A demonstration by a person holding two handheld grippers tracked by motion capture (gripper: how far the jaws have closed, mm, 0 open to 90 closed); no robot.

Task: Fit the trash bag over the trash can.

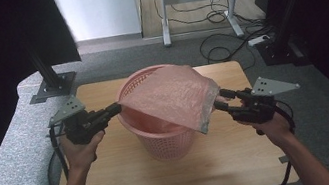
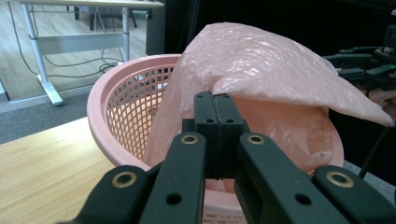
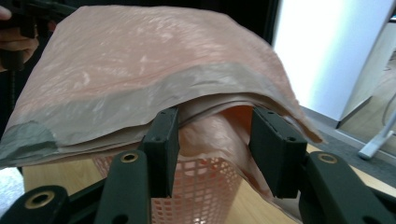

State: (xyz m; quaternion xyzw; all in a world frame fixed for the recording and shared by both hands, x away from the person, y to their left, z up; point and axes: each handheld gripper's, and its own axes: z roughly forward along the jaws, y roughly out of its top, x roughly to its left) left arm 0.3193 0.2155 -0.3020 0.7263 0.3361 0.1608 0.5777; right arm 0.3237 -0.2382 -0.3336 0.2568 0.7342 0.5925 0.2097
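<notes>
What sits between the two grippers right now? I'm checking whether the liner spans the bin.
In the high view, the pink basket stands between left gripper and right gripper, with the pink plastic bag stretched over its mouth.

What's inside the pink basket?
A thin pink plastic bag hangs partly down inside the pink basket, its top spread over the rim. The basket's bottom is covered by the bag, so anything lying there cannot be seen.

The high view looks forward and down over the counter (image 1: 116,181); both claw cameras sit close (facing each other) sharing the pink basket (image 2: 126,107).
</notes>
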